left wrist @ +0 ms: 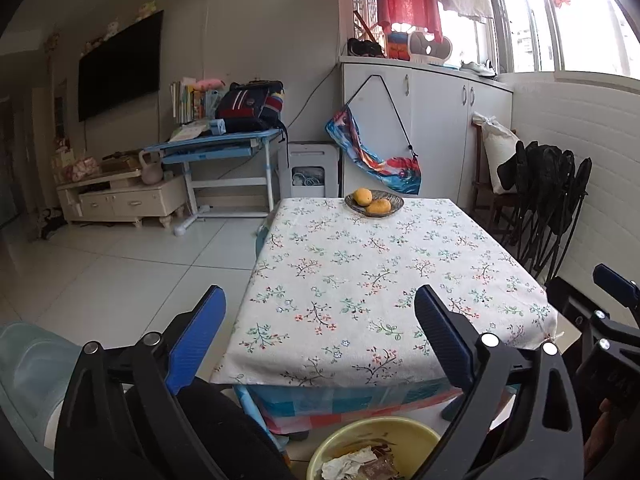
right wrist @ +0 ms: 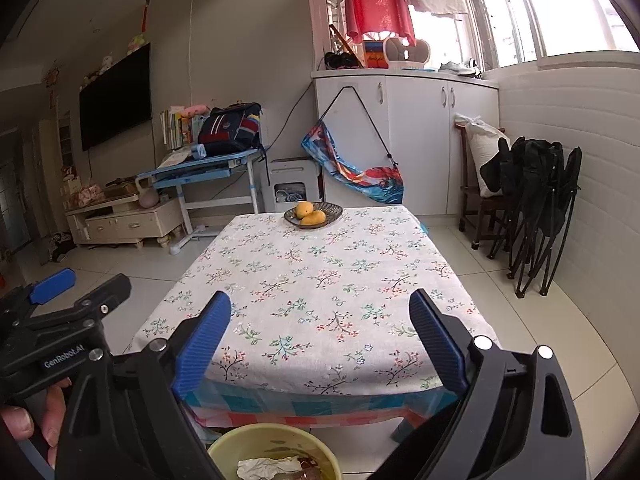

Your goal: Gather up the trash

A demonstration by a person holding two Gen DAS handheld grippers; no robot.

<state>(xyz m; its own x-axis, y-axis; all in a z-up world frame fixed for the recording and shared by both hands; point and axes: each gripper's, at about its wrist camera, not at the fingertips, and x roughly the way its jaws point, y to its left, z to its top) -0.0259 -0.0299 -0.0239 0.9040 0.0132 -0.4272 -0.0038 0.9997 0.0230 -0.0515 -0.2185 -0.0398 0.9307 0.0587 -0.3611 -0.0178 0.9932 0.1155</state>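
A blue desk (left wrist: 224, 144) stands far left by the wall; the table (left wrist: 360, 280) with its flowered cloth carries only a dish of mangoes (left wrist: 374, 202) at its far edge, and folded black chairs (left wrist: 552, 200) lean on the right. Below the near edge, a yellow bin (left wrist: 372, 448) holds crumpled trash (left wrist: 356, 464). Left gripper (left wrist: 320, 320) and right gripper (right wrist: 320, 324) hover above the bin, fingers spread wide, holding nothing.

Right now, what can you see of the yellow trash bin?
The yellow bin is round, open-topped and looks like plastic, upright on the floor at the near end of the floral-cloth table. Only its far rim and part of the inside show. It holds crumpled white paper and brown scraps. Nothing visibly touches the bin's rim; both tongs are open above it.
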